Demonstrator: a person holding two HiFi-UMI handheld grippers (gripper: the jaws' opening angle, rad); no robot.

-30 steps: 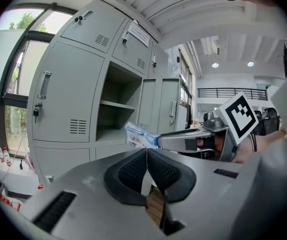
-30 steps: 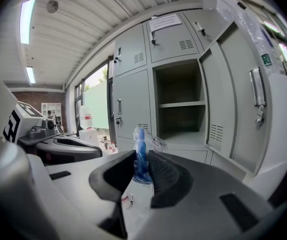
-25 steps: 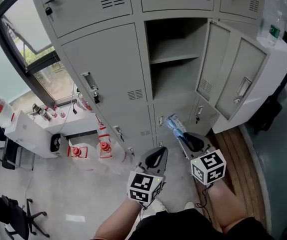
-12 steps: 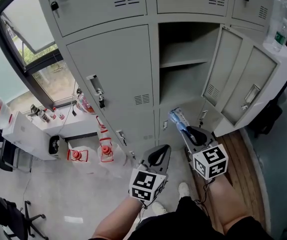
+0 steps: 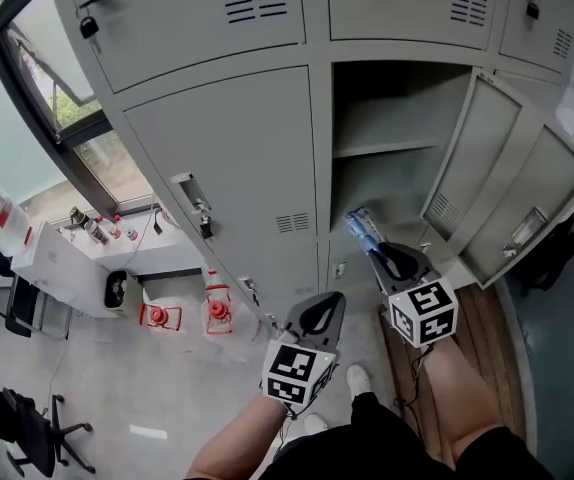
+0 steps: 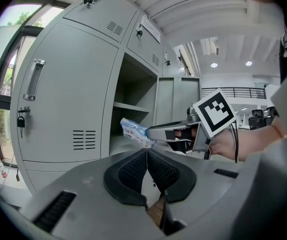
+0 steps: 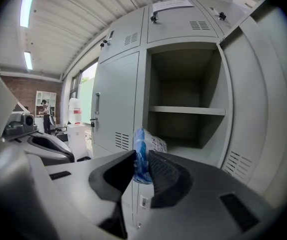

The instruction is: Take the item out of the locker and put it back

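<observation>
A grey locker (image 5: 387, 138) stands with its door (image 5: 497, 188) swung out to the right; one shelf (image 7: 186, 111) crosses its inside and nothing lies on it. My right gripper (image 5: 372, 246) (image 7: 142, 165) is shut on a blue-and-white packet (image 5: 360, 226) (image 7: 142, 156), held just in front of the lower part of the opening. In the left gripper view the packet (image 6: 136, 131) sticks out of the right gripper toward the locker. My left gripper (image 5: 312, 320) (image 6: 147, 156) hangs lower and to the left, shut with nothing in it, in front of a closed locker door (image 5: 237, 158).
Closed lockers with handles and padlocks (image 5: 195, 206) flank the open one. Below left, red-and-white objects (image 5: 157, 316) and a white box (image 5: 57, 263) sit on the floor by a window (image 5: 57, 118). An office chair (image 5: 37, 433) stands at bottom left.
Both grippers have moved up and closer to the open locker. The packet now reaches the lower part of the opening. Neither gripper's jaws have changed.
</observation>
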